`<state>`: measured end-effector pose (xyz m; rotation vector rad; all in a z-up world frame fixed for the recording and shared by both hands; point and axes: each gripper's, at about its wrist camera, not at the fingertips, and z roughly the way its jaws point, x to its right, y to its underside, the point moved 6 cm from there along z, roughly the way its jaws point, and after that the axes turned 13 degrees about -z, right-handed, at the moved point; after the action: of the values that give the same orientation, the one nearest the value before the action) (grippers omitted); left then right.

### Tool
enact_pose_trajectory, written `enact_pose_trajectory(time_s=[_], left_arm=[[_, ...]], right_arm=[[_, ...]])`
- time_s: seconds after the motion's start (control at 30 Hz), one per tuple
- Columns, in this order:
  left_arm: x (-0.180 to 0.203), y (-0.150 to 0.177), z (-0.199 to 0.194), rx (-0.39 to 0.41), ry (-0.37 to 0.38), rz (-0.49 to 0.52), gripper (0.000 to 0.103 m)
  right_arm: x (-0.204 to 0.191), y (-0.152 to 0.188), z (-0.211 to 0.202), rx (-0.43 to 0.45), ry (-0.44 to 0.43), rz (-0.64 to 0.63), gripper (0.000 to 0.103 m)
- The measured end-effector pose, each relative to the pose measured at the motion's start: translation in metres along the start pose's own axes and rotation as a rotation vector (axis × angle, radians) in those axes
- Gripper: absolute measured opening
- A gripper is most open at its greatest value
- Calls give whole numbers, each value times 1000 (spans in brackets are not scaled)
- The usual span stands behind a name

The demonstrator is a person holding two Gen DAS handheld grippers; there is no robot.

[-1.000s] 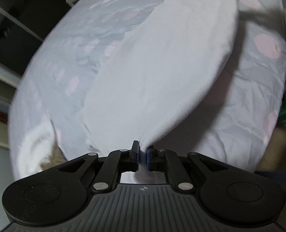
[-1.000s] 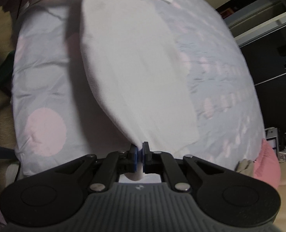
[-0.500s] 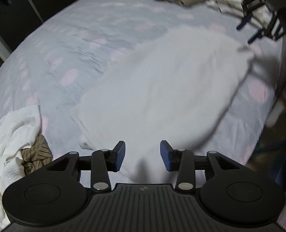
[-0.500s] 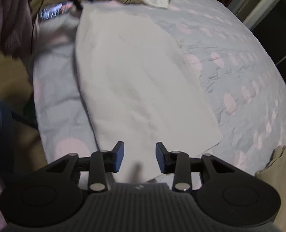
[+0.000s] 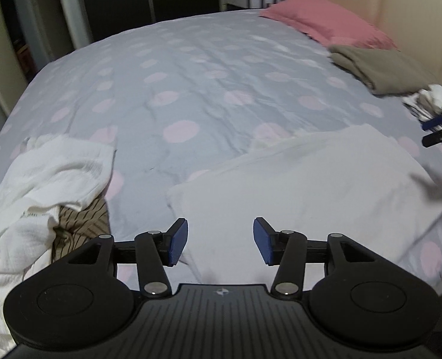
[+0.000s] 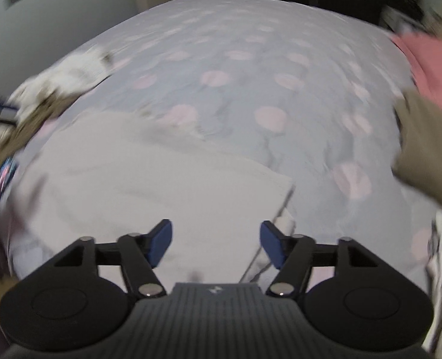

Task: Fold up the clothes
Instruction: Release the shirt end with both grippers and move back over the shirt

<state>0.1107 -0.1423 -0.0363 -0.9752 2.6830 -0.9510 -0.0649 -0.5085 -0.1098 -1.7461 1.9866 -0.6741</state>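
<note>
Above the bed point(image 5: 191, 89), both grippers hang with jaws spread and empty over a white cloth point(image 5: 310, 185).

Left gripper point(image 5: 220, 240) and right gripper point(image 6: 215, 243) each show blue ribbed pads set wide apart, gripping nothing; the cloth lies flat and roughly rectangular on the near edge of the bed, soft and faintly creased. Only the left view is sharp: it shows a rumpled white garment point(image 5: 47, 179) over striped brown fabric point(image 5: 83, 227), a folded olive pile point(image 5: 382, 68) and a pink pillow point(image 5: 325, 24) by a cream headboard point(image 5: 400, 6). The right view is motion-blurred, yet shows the cloth's layered right edge. The grey sheet carries pink dots.
</note>
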Motion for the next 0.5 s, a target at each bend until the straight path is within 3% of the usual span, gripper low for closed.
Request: enact_pose_trajectory(time_s=[0.1,0.27,0.5], left_arm=[[-8,0,9,-2,-19,-39,47],[-15,5,29,-23,-31,-112,47],[-11,27,74,-139,-27,-106,48]], right_arm=[[25,10,14,-23,41,149,84],[64,30,38,-73,104,383,84],[83,42,62,-95,36,539,84]])
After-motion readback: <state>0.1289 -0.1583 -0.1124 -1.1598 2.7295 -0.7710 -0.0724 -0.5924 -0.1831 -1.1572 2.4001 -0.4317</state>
